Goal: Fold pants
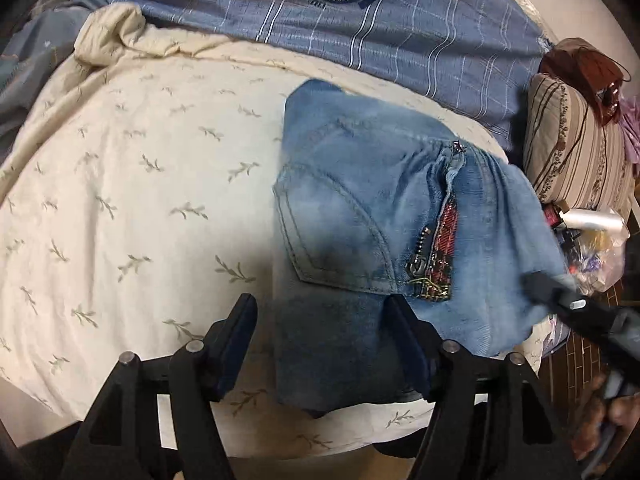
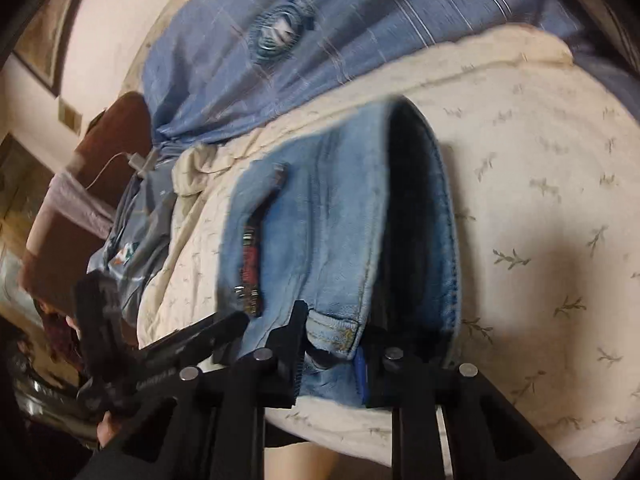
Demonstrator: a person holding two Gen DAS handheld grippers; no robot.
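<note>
Light blue jeans (image 1: 360, 216) lie folded in a compact stack on a cream leaf-print quilt (image 1: 140, 184). A back pocket and a red zipper patch (image 1: 440, 248) face up. My left gripper (image 1: 320, 320) is open, its fingers on either side of the stack's near edge. In the right wrist view the jeans (image 2: 320, 240) show their waistband opening. My right gripper (image 2: 332, 344) straddles the waistband edge with a belt loop (image 2: 332, 328) between the fingers; the gap is wide. In the left wrist view the right gripper (image 1: 560, 300) touches the jeans' right edge.
A blue striped blanket (image 1: 360, 20) lies behind the quilt. A striped pillow (image 1: 580, 152) and a plastic bag (image 1: 600, 248) with small items sit at the right. The left gripper (image 2: 160, 340) shows at the left of the right wrist view, near the bed edge.
</note>
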